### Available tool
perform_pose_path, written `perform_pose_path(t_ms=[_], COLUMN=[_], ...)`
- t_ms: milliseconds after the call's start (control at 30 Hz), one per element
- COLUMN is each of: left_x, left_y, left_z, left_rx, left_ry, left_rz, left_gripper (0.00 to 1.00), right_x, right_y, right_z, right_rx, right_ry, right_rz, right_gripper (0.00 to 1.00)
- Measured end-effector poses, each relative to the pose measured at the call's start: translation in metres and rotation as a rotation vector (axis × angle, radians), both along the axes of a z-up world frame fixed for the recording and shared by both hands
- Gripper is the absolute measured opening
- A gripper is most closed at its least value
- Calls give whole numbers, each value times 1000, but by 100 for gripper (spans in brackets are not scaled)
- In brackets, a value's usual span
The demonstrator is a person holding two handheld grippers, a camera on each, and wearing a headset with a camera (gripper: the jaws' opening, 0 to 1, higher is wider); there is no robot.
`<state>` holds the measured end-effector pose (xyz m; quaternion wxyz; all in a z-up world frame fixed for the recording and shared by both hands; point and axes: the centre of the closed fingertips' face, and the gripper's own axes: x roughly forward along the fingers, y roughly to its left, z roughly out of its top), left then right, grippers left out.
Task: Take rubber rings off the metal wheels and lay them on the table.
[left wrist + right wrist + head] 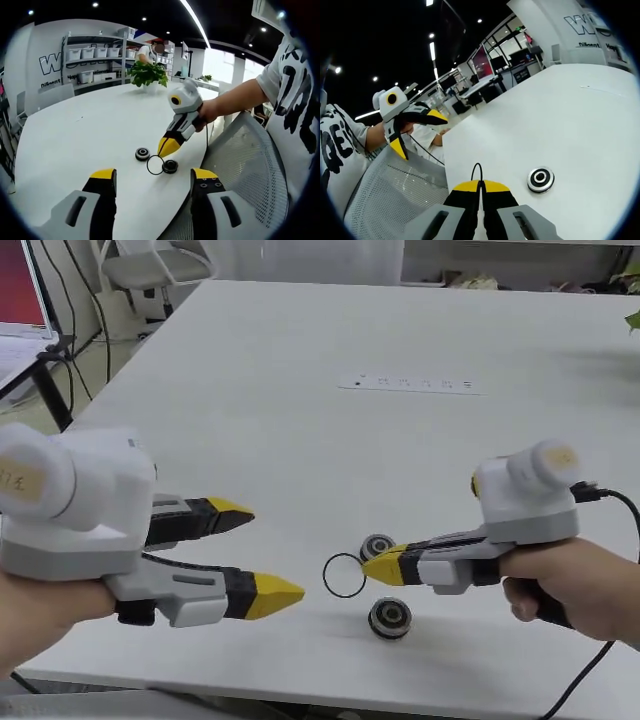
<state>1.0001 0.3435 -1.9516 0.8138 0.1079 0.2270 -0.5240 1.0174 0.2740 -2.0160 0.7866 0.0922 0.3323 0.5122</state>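
My right gripper (372,565) is shut on a thin black rubber ring (344,575), which sticks out from its yellow tips low over the white table (300,420). Two small metal wheels with dark rims lie close by: one (378,545) just behind the tips, the other (389,617) in front of them. The left gripper view shows the ring (154,165) between both wheels (142,154) (170,166). In the right gripper view the ring (477,172) stands edge-on above the closed jaws, with one wheel (540,179) to the right. My left gripper (262,552) is open and holds nothing, left of the ring.
A flat white strip (405,384) lies farther back on the table. An office chair (150,268) stands beyond the far left corner. A potted plant (147,74) sits at the table's far end. A grey mesh chair (240,165) is by the near edge.
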Motion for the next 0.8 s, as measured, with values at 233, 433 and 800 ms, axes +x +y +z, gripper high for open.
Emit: perform_pose_path(t_ms=[233, 433, 800], left_x=[-2, -2, -3], left_y=[4, 6, 11], left_z=[-3, -1, -4], left_rx=[2, -5, 14], left_ry=[7, 5, 3], left_rz=[6, 14, 20], left_gripper=[60, 62, 66], right_x=[6, 10, 9], right_y=[4, 6, 14], right_z=[-6, -11, -25], right_rx=[-8, -18, -49], right_ry=[1, 1, 9], right_rz=[1, -7, 4], right_gripper=[0, 0, 0])
